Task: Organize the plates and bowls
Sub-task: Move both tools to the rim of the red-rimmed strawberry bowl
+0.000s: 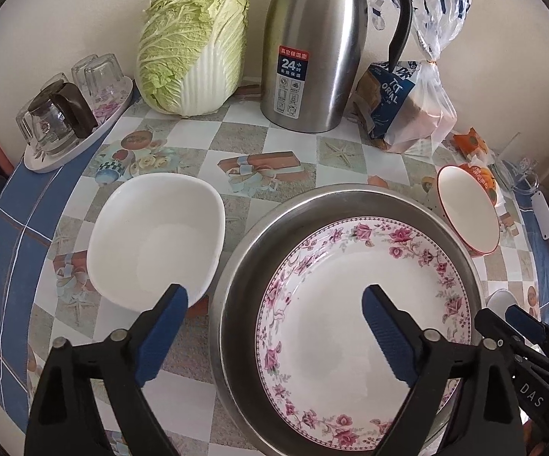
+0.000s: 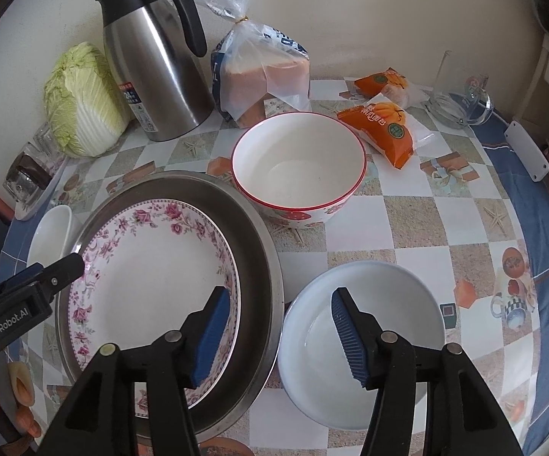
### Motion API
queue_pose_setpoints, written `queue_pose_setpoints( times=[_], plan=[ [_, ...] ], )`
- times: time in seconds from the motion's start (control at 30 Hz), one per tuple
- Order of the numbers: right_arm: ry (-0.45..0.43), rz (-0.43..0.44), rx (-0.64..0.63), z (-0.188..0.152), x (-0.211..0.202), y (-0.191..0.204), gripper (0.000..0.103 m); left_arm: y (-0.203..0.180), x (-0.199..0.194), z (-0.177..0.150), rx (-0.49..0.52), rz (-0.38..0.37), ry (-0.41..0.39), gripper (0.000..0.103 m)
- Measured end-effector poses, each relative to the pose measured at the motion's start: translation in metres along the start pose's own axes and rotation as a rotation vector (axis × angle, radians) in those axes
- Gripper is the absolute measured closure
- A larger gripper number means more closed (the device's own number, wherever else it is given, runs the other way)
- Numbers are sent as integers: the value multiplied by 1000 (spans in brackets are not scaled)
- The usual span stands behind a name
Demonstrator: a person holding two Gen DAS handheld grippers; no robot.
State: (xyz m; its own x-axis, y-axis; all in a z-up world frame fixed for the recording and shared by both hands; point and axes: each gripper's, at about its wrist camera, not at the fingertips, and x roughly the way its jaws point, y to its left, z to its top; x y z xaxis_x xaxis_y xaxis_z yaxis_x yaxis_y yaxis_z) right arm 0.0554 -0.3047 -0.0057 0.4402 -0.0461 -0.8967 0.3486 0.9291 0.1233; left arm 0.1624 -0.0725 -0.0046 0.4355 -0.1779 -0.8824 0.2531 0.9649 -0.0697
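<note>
On the tabletop (image 2: 407, 228), floral plate (image 1: 350, 304) sits inside steel basin (image 1: 244, 266), centre near. Left gripper (image 1: 274, 304) spread, nothing pinched, hovers over basin's left rim; right gripper (image 2: 280, 326) spread too, empty, straddling basin's right edge and pale blue bowl (image 2: 388, 285). White square bowl (image 1: 152, 235) left of basin, red-rimmed bowl (image 2: 301, 163) far right of it, touching or just beside, can't tell. Judgement: one plate placed, three bowls loose, stacking mostly left to do.
</note>
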Motion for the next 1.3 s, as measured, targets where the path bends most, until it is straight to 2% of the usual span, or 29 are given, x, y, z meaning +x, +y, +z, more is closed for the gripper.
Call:
queue_pose_setpoints(
  times=[0.23, 0.37, 0.47, 0.63, 0.7, 0.87, 1.0, 1.17, 1.3],
  plan=[
    [-5, -3, -19, 0, 1, 1, 24, 2, 1, 0, -4, 7, 0, 8],
    [-8, -3, -24, 0, 1, 1, 21, 1, 1, 0, -3, 13, 3, 8],
    [-11, -5, -27, -1, 2, 1, 14, 1, 0, 0, -1, 15, 0, 7],
    [-16, -1, -24, -1, 1, -1, 12, 0, -3, 0, -1, 17, -3, 7],
    [-20, -2, -23, -1, 0, -2, 0, -1, -4, 0, 2, 22, -4, 7],
    [-28, -4, -17, -1, -4, -5, 0, -1, -5, -2, 9, 40, -3, 7],
    [-30, 0, -4, -1, -5, -11, 0, -4, -8, -4, 16, 23, -1, 7],
    [-47, 2, 22, 1, -8, -22, 0, -12, -11, -4, -1, -7, -27, 7],
    [-71, 7, 54, 4, -12, -31, 0, -23, -15, 1, 3, 1, -56, 7]
  ],
)
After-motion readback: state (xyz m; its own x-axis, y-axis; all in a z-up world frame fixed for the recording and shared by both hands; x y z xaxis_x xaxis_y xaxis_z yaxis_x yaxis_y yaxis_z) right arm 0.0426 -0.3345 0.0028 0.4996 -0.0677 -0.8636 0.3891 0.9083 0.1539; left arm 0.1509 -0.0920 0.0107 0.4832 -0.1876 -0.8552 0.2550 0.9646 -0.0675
